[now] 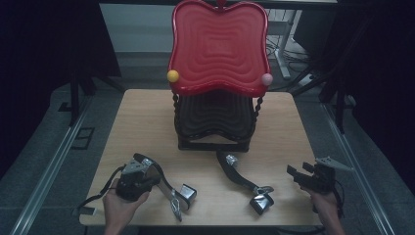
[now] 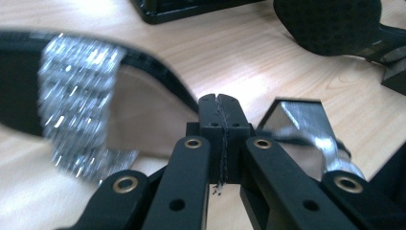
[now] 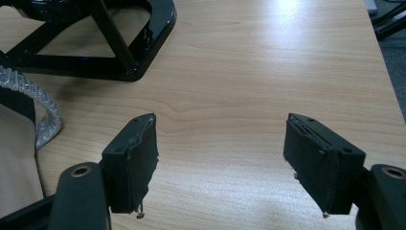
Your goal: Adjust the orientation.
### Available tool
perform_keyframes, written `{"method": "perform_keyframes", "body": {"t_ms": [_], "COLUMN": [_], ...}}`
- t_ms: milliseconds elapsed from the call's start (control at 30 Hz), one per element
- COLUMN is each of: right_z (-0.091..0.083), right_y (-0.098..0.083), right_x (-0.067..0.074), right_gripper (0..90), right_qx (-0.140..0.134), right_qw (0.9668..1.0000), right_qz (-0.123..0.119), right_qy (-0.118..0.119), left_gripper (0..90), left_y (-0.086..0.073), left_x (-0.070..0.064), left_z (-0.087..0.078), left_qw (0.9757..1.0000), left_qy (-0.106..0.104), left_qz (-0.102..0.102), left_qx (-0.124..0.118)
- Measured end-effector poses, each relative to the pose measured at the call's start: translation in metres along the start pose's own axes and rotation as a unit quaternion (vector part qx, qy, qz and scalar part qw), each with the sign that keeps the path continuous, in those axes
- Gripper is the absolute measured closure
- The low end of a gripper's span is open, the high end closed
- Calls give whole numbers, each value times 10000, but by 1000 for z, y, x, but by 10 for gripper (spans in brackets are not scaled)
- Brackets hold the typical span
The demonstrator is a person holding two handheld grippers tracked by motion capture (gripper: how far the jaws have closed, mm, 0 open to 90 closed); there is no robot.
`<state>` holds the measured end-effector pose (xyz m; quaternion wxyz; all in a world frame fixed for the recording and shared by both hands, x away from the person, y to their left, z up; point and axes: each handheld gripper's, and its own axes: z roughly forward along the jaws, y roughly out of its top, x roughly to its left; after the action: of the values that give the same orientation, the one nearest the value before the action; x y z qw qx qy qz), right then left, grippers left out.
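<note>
Holding the left gripper [image 1: 147, 172] against the near shoe [image 1: 164, 183], we note its jaws are pressed together with nothing visibly between them, at the sole edge beside the silver block heel [image 2: 299, 117]. We cannot tell whether any strap is caught. If the shoe is lifted from here, we judge it may slip or tip, since the heel is heavy and the sparkly band [image 2: 76, 96] offers no firm purchase. The right gripper [image 1: 302, 175] hovers with jaws spread wide over bare table [image 3: 249, 72], well apart from the second shoe [image 1: 244, 181]. That shoe lies between both hands, touching the black base of the red two-tier rack [image 1: 219, 46], which blocks forward travel.
</note>
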<state>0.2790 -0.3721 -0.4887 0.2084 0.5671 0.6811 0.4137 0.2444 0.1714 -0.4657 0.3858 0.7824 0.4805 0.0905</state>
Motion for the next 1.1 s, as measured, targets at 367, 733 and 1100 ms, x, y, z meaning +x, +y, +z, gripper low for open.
{"method": "perform_keyframes", "body": {"t_ms": [367, 733, 1100], "right_z": [0, 1, -1], "right_y": [0, 0, 0], "right_x": [2, 0, 0], "right_gripper": [281, 286, 286], "right_qx": [33, 24, 21], "right_qw": [10000, 10000, 10000], "right_qz": [-37, 49, 22], "right_qy": [-21, -63, -56], "left_gripper": [900, 900, 900], "left_y": [21, 14, 12], "left_x": [-7, -7, -9], "left_z": [33, -2, 25], "left_qw": [9993, 9990, 9972], "left_qy": [-7, 34, 65], "left_qz": [233, 348, 431], "left_qx": [291, 268, 609]}}
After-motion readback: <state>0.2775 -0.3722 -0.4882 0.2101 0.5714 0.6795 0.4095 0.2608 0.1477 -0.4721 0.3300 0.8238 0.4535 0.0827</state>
